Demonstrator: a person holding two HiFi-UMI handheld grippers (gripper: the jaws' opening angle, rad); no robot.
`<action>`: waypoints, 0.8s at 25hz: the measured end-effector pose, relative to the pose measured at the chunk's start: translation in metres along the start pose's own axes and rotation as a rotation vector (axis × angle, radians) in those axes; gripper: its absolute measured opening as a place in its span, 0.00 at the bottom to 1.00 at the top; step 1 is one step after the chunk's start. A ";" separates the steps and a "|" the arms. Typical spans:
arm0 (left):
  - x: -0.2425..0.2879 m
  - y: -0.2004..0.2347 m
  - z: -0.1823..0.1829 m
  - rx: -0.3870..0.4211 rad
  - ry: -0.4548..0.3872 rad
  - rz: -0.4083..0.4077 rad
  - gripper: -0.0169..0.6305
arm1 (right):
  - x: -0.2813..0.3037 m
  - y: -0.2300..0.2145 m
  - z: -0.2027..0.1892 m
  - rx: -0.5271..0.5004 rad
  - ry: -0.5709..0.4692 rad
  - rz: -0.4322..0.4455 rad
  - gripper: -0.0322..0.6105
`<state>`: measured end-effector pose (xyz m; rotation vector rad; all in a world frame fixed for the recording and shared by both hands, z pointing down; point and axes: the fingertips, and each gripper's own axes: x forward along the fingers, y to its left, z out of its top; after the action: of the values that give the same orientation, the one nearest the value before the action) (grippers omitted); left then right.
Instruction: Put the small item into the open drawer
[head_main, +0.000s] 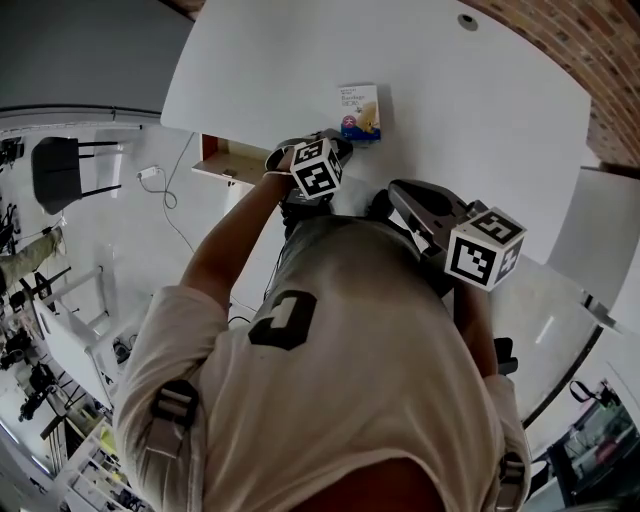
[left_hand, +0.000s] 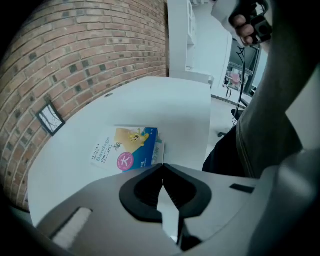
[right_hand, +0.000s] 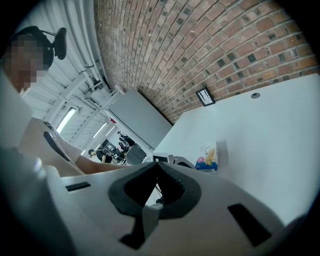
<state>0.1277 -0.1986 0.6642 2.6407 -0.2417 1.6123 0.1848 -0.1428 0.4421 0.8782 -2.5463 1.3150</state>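
Resting on the white table (head_main: 480, 90), the bandage box (head_main: 360, 112) is found close to the table's near edge, with its blue and yellow printed face shown to the head camera. The left gripper (left_hand: 163, 166) is held just short of the box. Its jaws are closed tip to tip with nothing caught between them, and the box is seen just beyond the tips. The right gripper (right_hand: 158, 164) is held farther back, near the person's chest, and its jaws are likewise shut on nothing. The open drawer (head_main: 228, 160) is seen under the table's edge, just left of the left gripper, and part of its pale wooden inside is shown.
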 end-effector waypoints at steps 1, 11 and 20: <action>-0.004 0.001 0.000 -0.023 -0.016 0.007 0.04 | 0.002 0.002 0.001 -0.007 0.004 0.000 0.05; -0.057 0.001 -0.011 -0.218 -0.154 0.093 0.04 | 0.022 0.028 -0.005 -0.069 0.050 0.015 0.05; -0.115 -0.003 -0.059 -0.343 -0.228 0.210 0.04 | 0.059 0.064 -0.025 -0.113 0.126 0.064 0.05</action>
<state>0.0248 -0.1760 0.5888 2.5879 -0.7529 1.1771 0.0973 -0.1202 0.4349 0.6766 -2.5407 1.1892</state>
